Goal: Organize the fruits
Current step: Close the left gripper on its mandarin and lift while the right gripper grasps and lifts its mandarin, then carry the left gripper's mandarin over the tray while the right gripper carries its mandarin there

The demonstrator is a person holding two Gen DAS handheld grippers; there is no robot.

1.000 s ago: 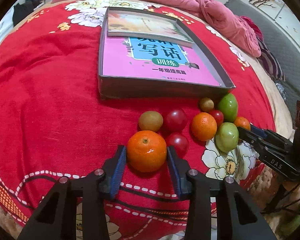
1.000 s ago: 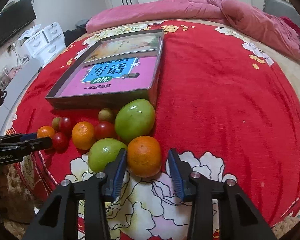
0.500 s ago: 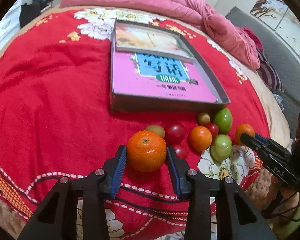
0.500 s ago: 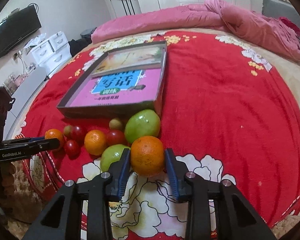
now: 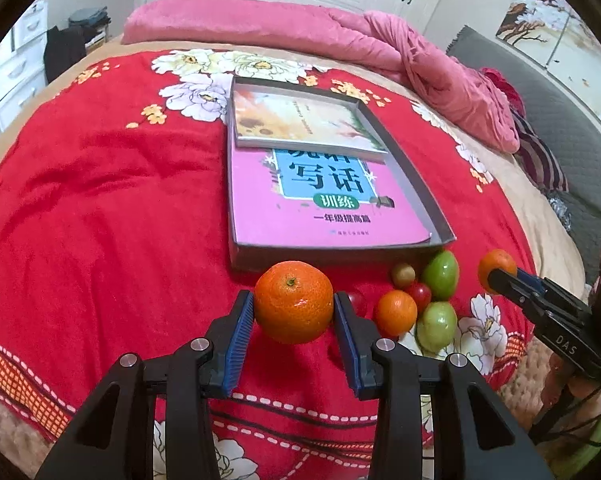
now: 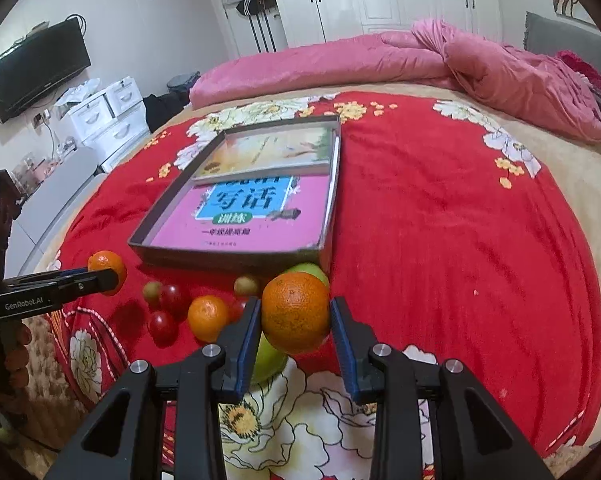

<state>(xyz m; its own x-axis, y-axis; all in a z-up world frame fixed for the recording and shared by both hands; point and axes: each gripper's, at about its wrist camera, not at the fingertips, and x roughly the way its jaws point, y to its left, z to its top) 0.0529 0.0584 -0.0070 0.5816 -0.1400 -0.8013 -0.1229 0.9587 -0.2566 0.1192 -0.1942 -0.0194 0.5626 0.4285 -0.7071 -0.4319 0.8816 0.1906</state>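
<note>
My left gripper [image 5: 293, 307] is shut on an orange [image 5: 293, 302], held off the red blanket in front of the grey box. My right gripper [image 6: 295, 314] is shut on a second orange [image 6: 296, 312], also lifted; from the left wrist view that right gripper [image 5: 496, 272] and its orange [image 5: 494, 262] show at the right. On the blanket lie a small orange [image 5: 395, 313], two green fruits [image 5: 441, 274] [image 5: 436, 326], a red tomato [image 5: 419, 294] and a brownish fruit [image 5: 403, 275]. The left gripper [image 6: 108, 276] and its orange [image 6: 104, 262] appear at the left of the right wrist view.
A shallow grey box [image 5: 236, 184] holds a pink book [image 5: 324, 208] and a flowered book [image 5: 300, 120]. A pink quilt [image 5: 380, 40] is bunched at the bed's far side. White drawers [image 6: 108, 116] and a wall television [image 6: 36, 68] stand left of the bed.
Both grippers have risen with their oranges, lifting them off the blanket. The box and remaining fruits sit lower and farther in both views.
</note>
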